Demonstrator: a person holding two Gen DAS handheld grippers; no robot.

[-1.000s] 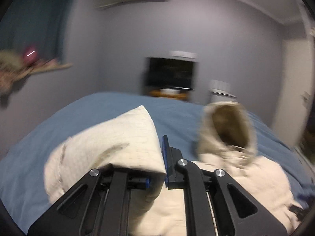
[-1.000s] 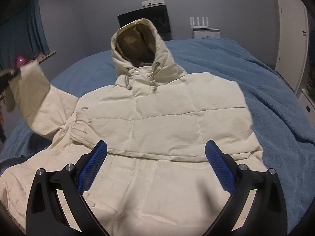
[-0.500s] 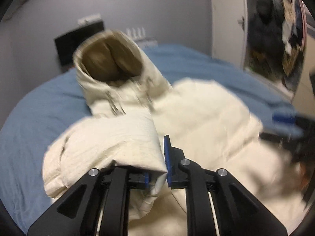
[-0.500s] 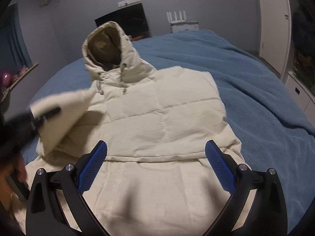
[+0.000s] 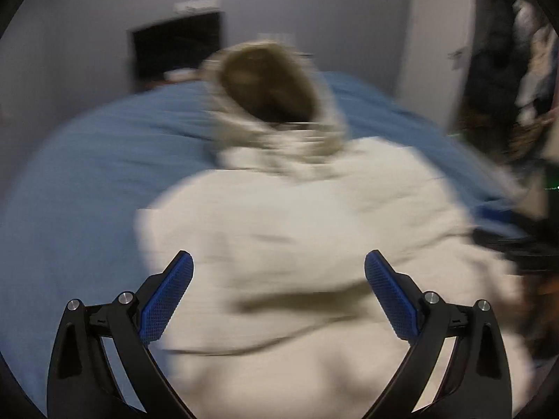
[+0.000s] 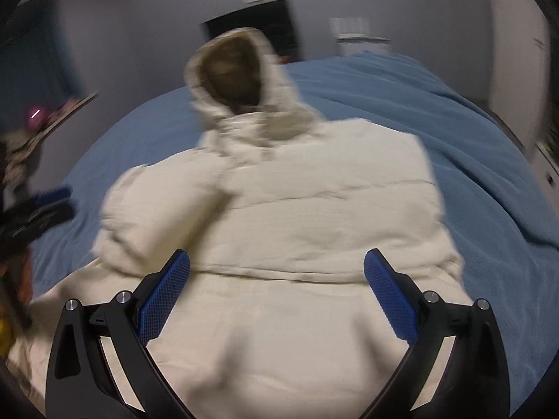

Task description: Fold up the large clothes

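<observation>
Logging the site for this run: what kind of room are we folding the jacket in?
Most likely a bedroom: the cream hooded jacket lies on a bed with a blue blanket, a dark screen stands at the far wall, and clothes hang in an open closet.

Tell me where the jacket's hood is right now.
The hood lies at the far end of the cream jacket, left of centre in the right wrist view, opening up, on the blue bedspread toward the dark screen at the wall.

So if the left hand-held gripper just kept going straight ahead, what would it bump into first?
Probably the cream hooded jacket spread on the blue bed. The left hand-held gripper is open and points at its body; blur leaves depth unclear.
</observation>
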